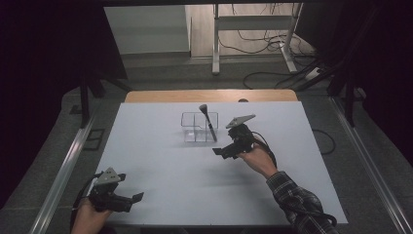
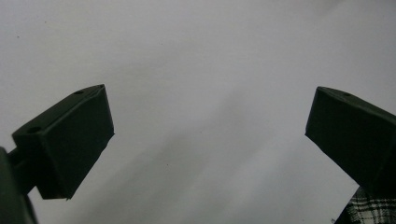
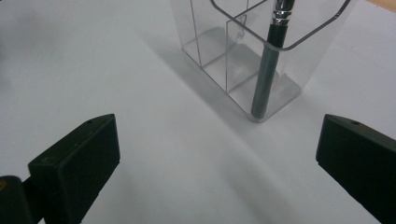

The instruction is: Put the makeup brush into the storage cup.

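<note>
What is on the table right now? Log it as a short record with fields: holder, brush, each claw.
holder: clear plastic organizer with compartments, upright on the white table, toward its far side
brush: dark makeup brush leaning in the holder's right-hand compartment, head up, tip on the floor
right claw: right claw open, nothing between the jaws, near the holder, apart from it
left claw: left claw open, empty, at the table's near left edge

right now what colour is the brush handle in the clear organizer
Black, with a silver band, seen best in the right gripper view: brush, organizer.
</note>
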### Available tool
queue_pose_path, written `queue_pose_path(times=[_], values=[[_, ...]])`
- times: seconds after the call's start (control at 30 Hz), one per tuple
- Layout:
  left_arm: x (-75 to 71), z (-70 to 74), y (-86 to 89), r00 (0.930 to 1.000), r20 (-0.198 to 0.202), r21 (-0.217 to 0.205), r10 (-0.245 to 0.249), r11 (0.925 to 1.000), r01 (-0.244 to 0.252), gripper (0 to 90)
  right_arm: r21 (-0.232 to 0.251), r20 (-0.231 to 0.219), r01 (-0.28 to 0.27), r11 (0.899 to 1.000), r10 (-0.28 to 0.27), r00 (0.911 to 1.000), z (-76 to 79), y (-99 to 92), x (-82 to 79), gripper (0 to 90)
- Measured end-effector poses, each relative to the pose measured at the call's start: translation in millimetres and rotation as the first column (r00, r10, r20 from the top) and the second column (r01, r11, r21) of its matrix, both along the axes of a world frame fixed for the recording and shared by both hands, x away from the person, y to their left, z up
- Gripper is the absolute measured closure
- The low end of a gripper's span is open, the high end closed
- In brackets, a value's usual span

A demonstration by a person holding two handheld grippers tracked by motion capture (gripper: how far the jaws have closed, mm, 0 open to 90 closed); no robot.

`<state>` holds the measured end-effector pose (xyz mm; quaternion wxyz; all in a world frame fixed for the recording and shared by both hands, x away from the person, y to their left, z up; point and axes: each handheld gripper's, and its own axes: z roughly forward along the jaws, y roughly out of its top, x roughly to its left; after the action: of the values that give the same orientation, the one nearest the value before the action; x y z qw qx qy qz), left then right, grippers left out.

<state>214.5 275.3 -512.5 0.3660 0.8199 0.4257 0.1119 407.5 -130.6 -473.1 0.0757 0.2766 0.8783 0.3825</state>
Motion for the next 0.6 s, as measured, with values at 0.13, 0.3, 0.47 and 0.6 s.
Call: queue_pose_path(times=[0.13,0.3,0.47,0.6], values=[[0.1,0.1,-0.3,1.0000,0.001,0.005,-0.003,1.0000,0.003,1.1,-0.011,0.004,-0.011,1.000,0.011,0.9999,-0.9,0.9,-3.7,0.0],[0.0,0.2,-0.4,1.0000,0.001,0.005,-0.004,1.0000,0.004,1.1,-0.013,0.007,-0.014,1.000,0.014,0.9999,-0.6,-1.9,-7.1,0.0],[-0.1,0.3,-0.5,1.0000,0.001,0.006,-0.005,1.0000,0.005,1.1,-0.002,-0.003,-0.012,1.000,0.012,0.9999,-0.6,-7.1,-9.1,0.0],[-0.1,0.2,-0.5,1.0000,0.001,0.005,-0.004,1.0000,0.004,1.1,0.000,-0.007,-0.009,1.000,0.009,0.9999,-1.3,-11.6,-10.4,0.0]])
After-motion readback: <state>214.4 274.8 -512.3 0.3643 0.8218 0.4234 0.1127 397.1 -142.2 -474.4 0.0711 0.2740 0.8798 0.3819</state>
